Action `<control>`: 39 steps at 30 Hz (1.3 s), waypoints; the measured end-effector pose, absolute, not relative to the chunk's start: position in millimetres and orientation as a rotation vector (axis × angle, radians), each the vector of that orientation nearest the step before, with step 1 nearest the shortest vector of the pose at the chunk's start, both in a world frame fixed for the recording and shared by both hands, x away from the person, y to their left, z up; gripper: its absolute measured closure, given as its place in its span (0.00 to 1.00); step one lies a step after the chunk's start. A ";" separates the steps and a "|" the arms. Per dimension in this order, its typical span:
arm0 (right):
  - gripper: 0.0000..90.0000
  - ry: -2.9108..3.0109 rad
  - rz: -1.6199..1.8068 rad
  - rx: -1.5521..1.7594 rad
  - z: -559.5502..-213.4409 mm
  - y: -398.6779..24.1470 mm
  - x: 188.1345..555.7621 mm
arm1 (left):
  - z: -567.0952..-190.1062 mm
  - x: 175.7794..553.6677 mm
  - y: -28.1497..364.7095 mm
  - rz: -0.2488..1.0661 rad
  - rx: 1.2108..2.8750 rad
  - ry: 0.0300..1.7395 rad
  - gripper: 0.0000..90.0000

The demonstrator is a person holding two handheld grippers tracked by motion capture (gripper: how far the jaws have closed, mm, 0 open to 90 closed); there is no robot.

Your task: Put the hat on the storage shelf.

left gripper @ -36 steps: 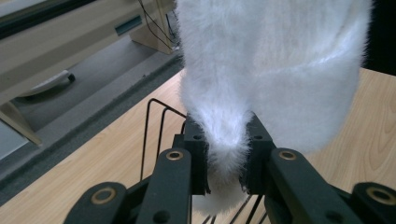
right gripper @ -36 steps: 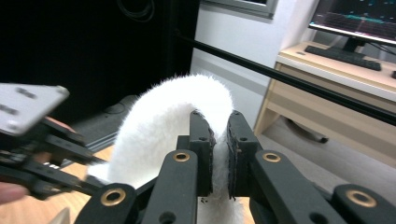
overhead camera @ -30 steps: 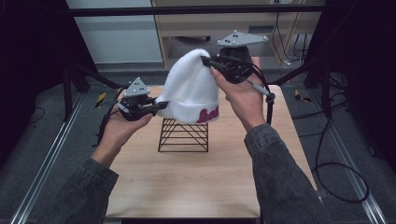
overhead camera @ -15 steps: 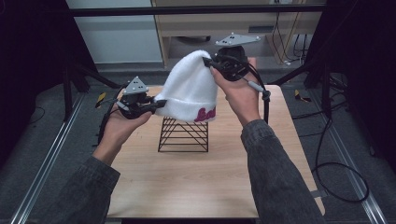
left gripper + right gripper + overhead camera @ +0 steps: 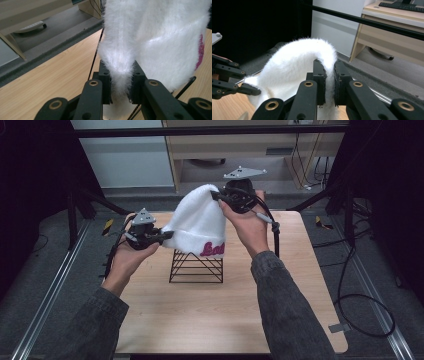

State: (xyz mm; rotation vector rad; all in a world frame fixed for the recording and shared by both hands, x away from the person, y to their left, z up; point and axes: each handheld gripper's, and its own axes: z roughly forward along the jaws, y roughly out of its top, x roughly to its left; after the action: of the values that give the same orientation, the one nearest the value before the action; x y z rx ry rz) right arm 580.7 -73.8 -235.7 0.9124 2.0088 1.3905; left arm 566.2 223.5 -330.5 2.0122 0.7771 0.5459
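A fluffy white hat (image 5: pixel 197 225) with pink lettering hangs above the middle of the wooden worktop (image 5: pixel 200 320), stretched between both hands. The left tool (image 5: pixel 167 235) is clenched on the hat's lower edge, the fur bunched between its jaws in the left gripper view (image 5: pixel 120 75). The right tool (image 5: pixel 216 196) is clamped on the hat's top, toward the worktop's far edge. Directly beneath the hat stands a black wire rack (image 5: pixel 196 266), its peak just under the hat's rim. Beyond the far edge are a grey floor and a pale wooden desk (image 5: pixel 250 140). Black cables (image 5: pixel 350 285) trail on the floor past the right edge.
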 end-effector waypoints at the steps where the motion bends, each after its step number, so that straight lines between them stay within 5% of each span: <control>1: 0.92 2.011 1.392 0.910 -236.6 -72.9 580.5 | -331.5 566.1 224.2 0.552 2.009 0.773 0.85; 39: 0.91 2.146 1.353 0.805 -256.0 -52.5 551.5 | -365.5 550.3 246.2 0.510 2.033 0.781 0.84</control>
State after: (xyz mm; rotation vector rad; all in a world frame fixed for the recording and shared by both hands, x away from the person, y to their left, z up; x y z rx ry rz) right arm 551.5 -52.5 -256.0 0.8050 2.1458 1.3531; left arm 550.3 246.2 -365.5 2.0333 0.7814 0.5097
